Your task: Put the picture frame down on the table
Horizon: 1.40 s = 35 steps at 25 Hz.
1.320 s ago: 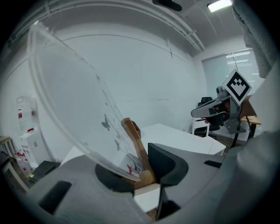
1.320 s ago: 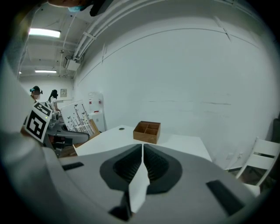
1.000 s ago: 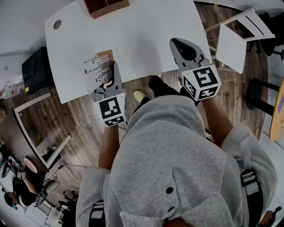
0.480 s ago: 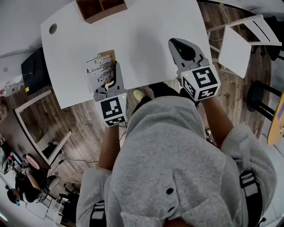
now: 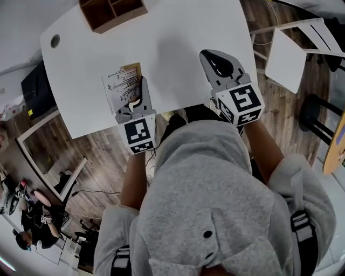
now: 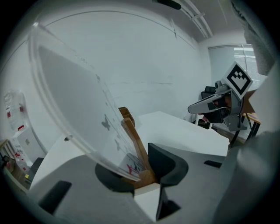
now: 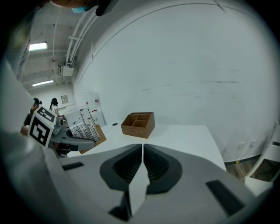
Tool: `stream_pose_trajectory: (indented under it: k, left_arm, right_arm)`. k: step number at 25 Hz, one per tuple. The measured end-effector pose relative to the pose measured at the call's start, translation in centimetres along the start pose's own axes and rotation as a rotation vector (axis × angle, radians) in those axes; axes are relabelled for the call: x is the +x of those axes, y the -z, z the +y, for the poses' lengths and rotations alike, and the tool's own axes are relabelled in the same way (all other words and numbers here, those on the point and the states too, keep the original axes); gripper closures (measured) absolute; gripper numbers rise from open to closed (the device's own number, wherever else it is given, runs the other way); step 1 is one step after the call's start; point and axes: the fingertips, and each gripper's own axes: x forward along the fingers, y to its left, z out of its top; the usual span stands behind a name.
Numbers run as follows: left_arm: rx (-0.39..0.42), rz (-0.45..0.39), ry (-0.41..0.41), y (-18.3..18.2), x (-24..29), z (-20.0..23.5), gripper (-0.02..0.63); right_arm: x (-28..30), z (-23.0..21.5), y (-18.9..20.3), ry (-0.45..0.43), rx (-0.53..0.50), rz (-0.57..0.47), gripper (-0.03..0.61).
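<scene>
The picture frame is a clear pane with a line-drawing print and a wooden back. It is held tilted over the white table near its front left edge. My left gripper is shut on the frame's lower edge. In the left gripper view the pane leans to the left, and the wooden back sits pinched between the pads of that gripper. My right gripper hovers over the table's front right part, shut with nothing in it. From the right gripper view the frame shows at the left.
A wooden compartment box stands at the table's far edge and also shows ahead of the right gripper. A round cable hole is at the far left corner. A white chair and a black stool stand to the right.
Both grippers have moved forward over the table and sunk a little. The frame went along in the left gripper, still tilted. Both sets of jaws are unchanged.
</scene>
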Motion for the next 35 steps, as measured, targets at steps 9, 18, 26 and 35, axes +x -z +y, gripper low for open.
stream_pose_trajectory:
  k: [9, 18, 26, 35]
  left_arm:
    - [-0.017, 0.061, 0.013, 2.5, 2.1, 0.8, 0.500]
    - [0.015, 0.111, 0.012, 5.0, 4.6, 0.1, 0.500]
    - [0.006, 0.156, 0.018, 7.2, 6.8, -0.6, 0.500]
    - [0.066, 0.158, 0.003, 7.6, 8.2, -0.6, 0.500]
  right_arm:
    - [2.4, 0.4, 1.5, -0.013, 0.028, 0.041, 0.548]
    - [3.0, -0.9, 3.3, -0.013, 0.041, 0.068, 0.548]
    - [3.6, -2.2, 4.1, -0.009, 0.053, 0.092, 0.548]
    - [3.8, -2.1, 4.5, -0.023, 0.066, 0.107, 0.548]
